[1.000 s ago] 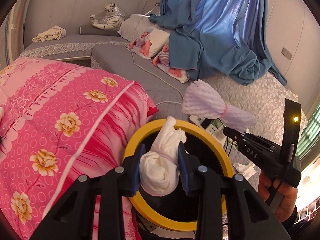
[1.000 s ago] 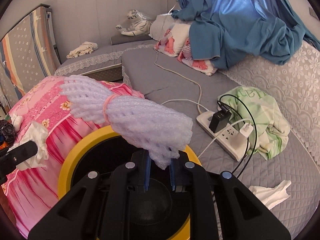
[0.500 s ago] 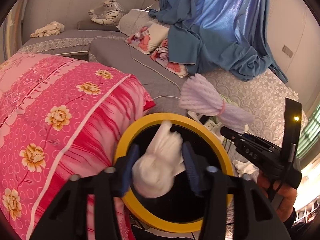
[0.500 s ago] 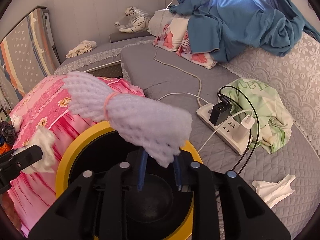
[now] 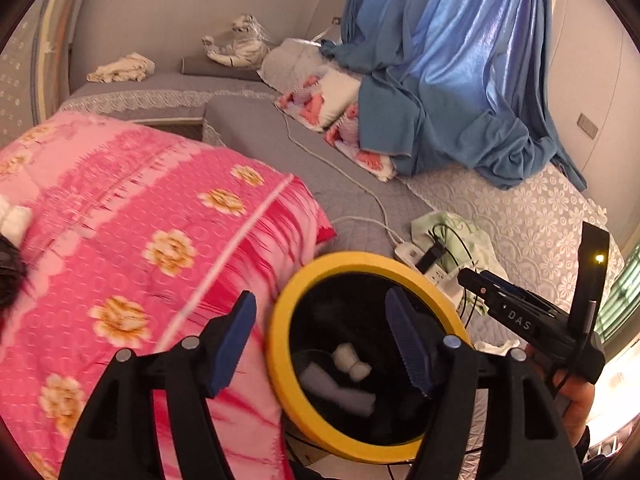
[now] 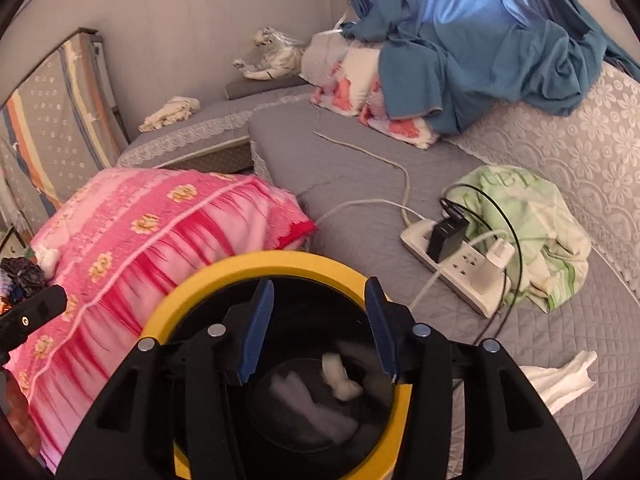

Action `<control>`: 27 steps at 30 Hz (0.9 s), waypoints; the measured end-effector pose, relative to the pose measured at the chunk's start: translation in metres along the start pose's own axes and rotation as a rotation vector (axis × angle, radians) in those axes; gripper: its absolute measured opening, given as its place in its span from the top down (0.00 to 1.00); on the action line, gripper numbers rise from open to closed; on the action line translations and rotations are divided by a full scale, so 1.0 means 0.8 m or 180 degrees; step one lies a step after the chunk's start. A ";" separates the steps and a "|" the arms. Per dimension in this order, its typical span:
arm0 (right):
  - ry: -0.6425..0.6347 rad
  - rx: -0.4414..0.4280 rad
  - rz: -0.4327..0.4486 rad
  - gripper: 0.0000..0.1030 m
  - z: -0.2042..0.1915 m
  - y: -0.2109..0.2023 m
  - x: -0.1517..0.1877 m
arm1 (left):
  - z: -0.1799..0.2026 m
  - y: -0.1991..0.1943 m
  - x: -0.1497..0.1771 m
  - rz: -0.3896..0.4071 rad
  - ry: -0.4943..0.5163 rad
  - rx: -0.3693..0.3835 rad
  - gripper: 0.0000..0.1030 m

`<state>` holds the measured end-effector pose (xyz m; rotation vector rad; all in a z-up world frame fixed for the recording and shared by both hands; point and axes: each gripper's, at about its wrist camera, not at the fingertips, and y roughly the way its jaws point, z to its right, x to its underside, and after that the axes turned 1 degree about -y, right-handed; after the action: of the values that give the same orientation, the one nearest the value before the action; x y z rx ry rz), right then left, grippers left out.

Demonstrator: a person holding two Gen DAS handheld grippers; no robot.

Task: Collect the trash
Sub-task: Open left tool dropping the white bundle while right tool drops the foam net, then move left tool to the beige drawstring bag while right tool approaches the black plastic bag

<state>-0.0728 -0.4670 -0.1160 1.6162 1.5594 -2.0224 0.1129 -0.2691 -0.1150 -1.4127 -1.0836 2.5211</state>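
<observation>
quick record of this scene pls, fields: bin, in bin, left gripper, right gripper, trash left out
bin: yellow-rimmed black bin beside the pink quilt
in bin: white tied wad; foam net sleeve
left gripper: jaws opening, nothing between them
right gripper: over the bin, jaws opening, nothing between them
trash left out: crumpled white tissue on the grey bedcover

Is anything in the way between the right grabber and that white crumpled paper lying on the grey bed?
Nothing visible blocks it. The crumpled tissue lies bare on the grey bed cover, right of the yellow-rimmed bin. The right gripper, jaws opening and empty, sits over the bin. The power strip and its cables lie farther back.
</observation>
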 end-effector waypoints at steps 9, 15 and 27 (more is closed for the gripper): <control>-0.0423 -0.0737 0.0174 0.51 -0.098 -0.016 -0.021 | -0.071 -0.113 -0.004 0.0384 -0.0174 -0.0540 0.32; -0.0849 -0.1246 0.0173 0.46 -0.192 -0.011 -0.027 | -0.134 -0.199 0.017 0.0615 -0.0401 -0.1007 0.24; -0.1577 -0.1859 -0.0072 0.46 -0.360 0.016 0.003 | -0.230 -0.295 0.099 0.0633 -0.0942 -0.1641 0.24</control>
<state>0.1219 -0.2551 -0.0966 0.8155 1.7297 -1.5800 0.1429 0.0377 -0.0930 -1.3152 -1.8396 2.7840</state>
